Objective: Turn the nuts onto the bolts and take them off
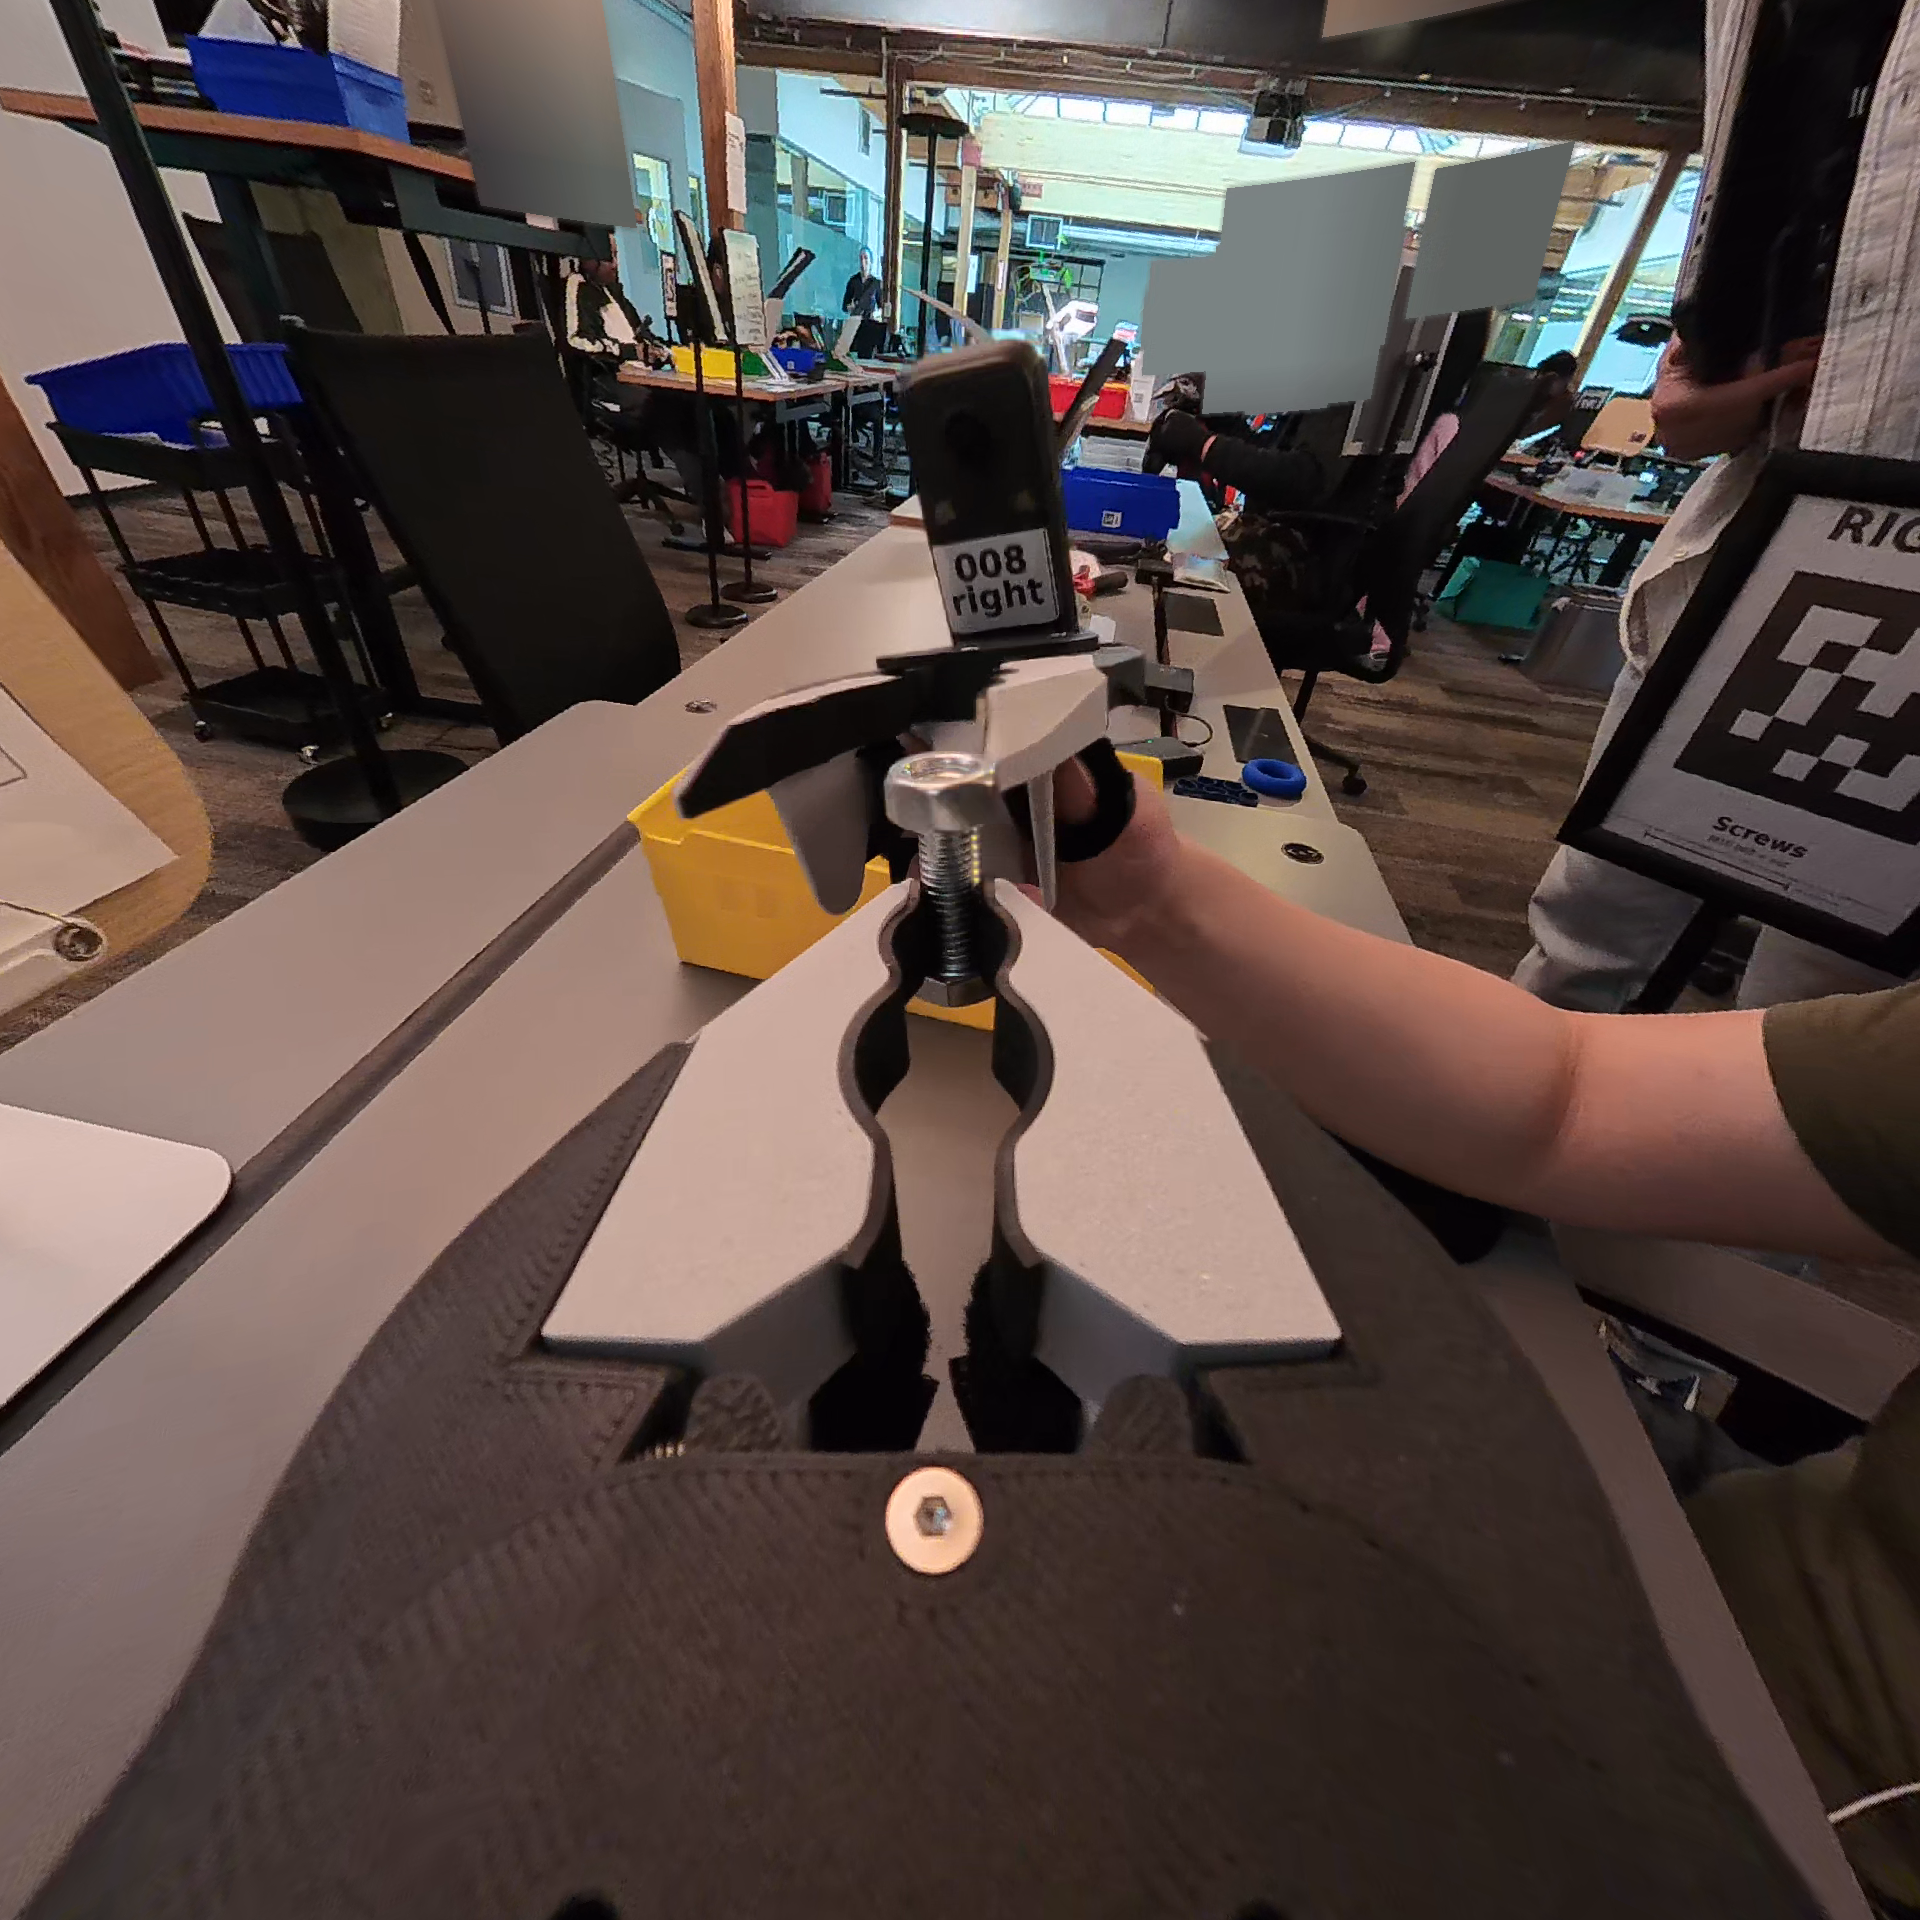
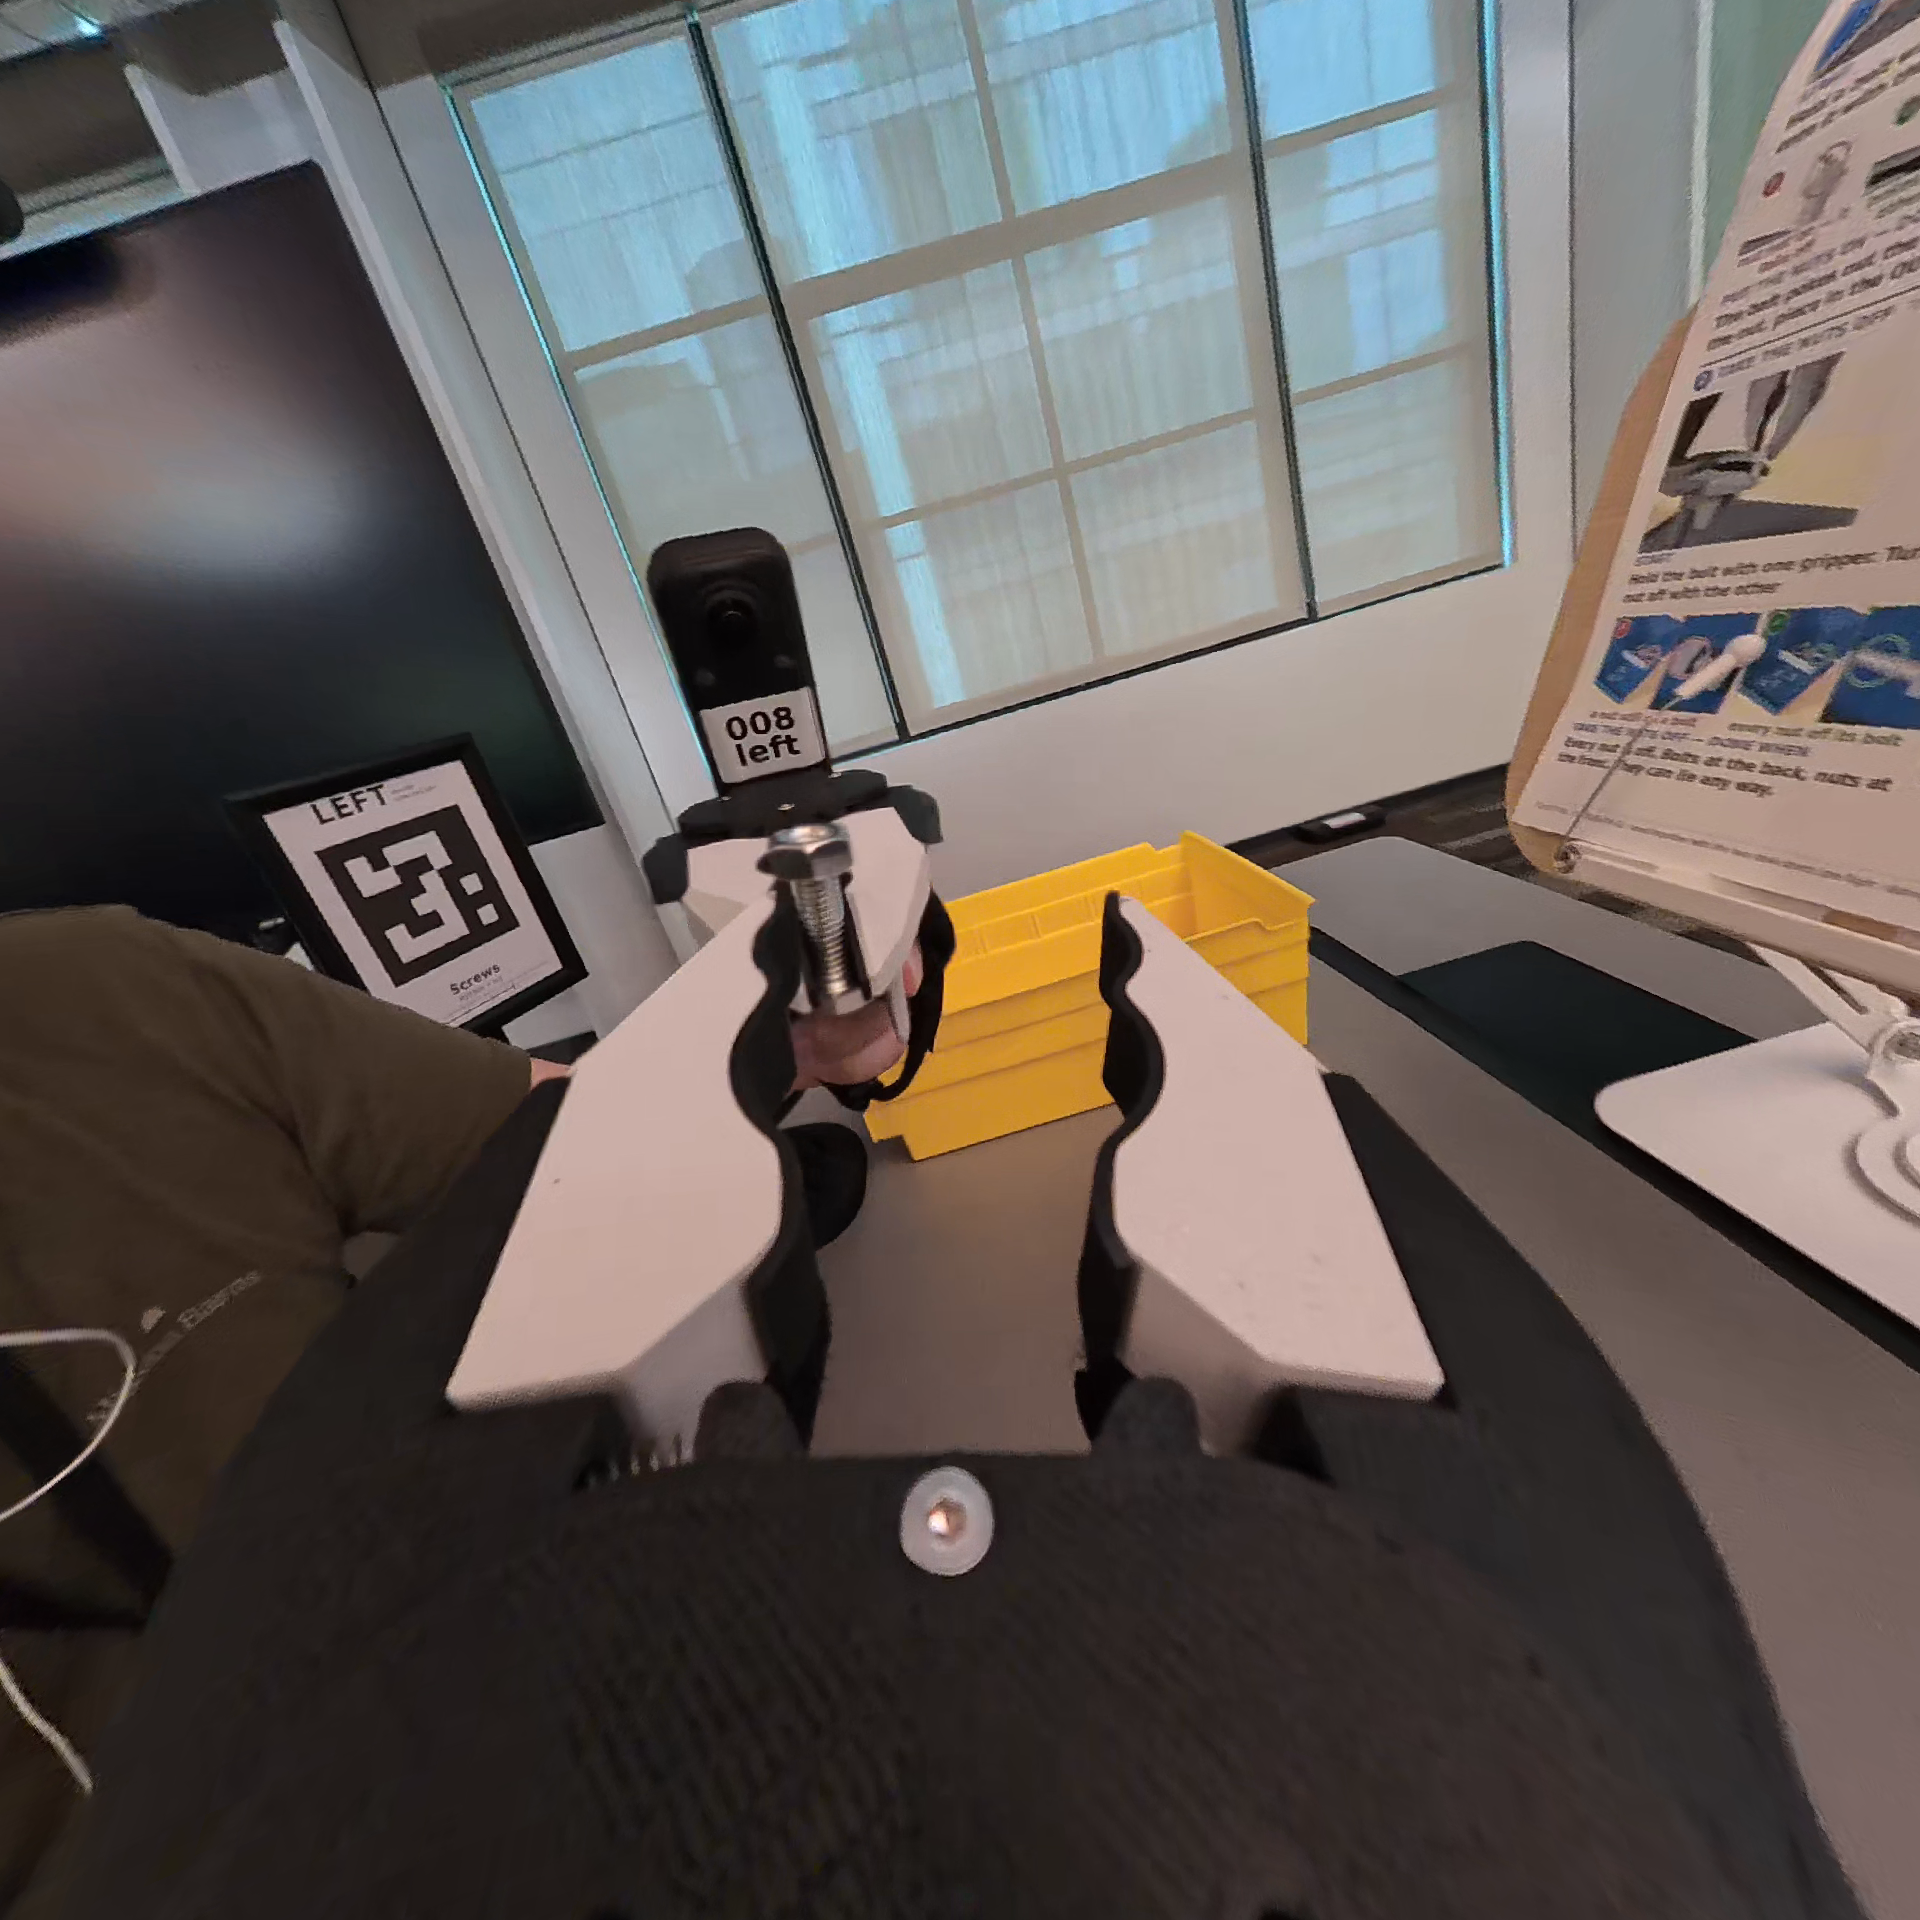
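A silver bolt (image 1: 948, 883) stands upright with its hex head on top and a nut (image 1: 951, 989) at the lower end of its thread. My left gripper (image 1: 951, 909) is shut on the threaded shaft, above the grey table. My right gripper (image 2: 940, 925) is open and empty, its fingers wide apart. The bolt (image 2: 823, 930) stands just beside the tip of its left finger (image 2: 764, 956), with the nut (image 2: 837, 1000) below. In the left wrist view the right gripper (image 1: 935, 883) faces me with a finger on each side of the bolt.
A yellow bin (image 1: 717, 894) sits on the table behind the bolt; it also shows in the right wrist view (image 2: 1091, 997). A framed marker sign (image 1: 1787, 717) stands right, another (image 2: 416, 883) left. An instruction sheet on a stand (image 2: 1745, 520) and its white base (image 2: 1745, 1143) lie right. Both grippers' tips are close together, under 4 cm apart.
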### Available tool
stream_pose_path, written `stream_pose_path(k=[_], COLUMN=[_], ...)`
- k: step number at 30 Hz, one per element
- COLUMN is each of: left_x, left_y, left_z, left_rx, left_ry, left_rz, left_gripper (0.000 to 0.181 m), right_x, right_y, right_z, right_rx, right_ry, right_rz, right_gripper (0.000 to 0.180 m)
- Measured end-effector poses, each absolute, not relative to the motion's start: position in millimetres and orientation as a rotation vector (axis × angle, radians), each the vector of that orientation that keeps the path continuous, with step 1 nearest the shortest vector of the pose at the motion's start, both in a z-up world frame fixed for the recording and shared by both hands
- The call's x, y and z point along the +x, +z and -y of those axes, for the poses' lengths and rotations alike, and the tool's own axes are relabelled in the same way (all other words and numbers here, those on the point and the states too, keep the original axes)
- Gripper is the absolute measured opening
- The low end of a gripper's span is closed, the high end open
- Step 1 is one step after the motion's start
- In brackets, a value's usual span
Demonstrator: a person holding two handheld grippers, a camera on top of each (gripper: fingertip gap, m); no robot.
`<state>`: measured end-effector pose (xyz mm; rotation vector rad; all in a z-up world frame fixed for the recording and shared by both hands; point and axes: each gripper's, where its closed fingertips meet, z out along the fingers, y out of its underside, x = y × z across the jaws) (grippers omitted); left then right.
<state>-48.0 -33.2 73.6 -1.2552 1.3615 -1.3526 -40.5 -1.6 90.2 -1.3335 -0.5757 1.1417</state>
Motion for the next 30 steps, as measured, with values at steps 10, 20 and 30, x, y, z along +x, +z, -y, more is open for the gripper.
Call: stream_pose_path(k=[10, 20, 30], left_x=[-46.7, -46.6, -47.8], left_y=[71.6, 71.8, 75.6], left_z=[30.5, 29.1, 31.0], left_rx=[-1.253, -1.246, -1.230], left_ry=[-1.326, -1.291, -1.298], left_rz=[-1.362, -1.360, -1.354], left_gripper=[0.007, 0.007, 0.007], right_x=[-68.9, -66.0, -41.3], right_y=[92.8, 101.2, 105.7], right_z=[4.9, 8.8, 10.4], right_rx=[-1.342, -1.314, -1.285], right_ry=[1.128, 1.060, 1.121], right_rz=[0.645, 0.653, 0.606], right_gripper=[0.056, 0.056, 0.054])
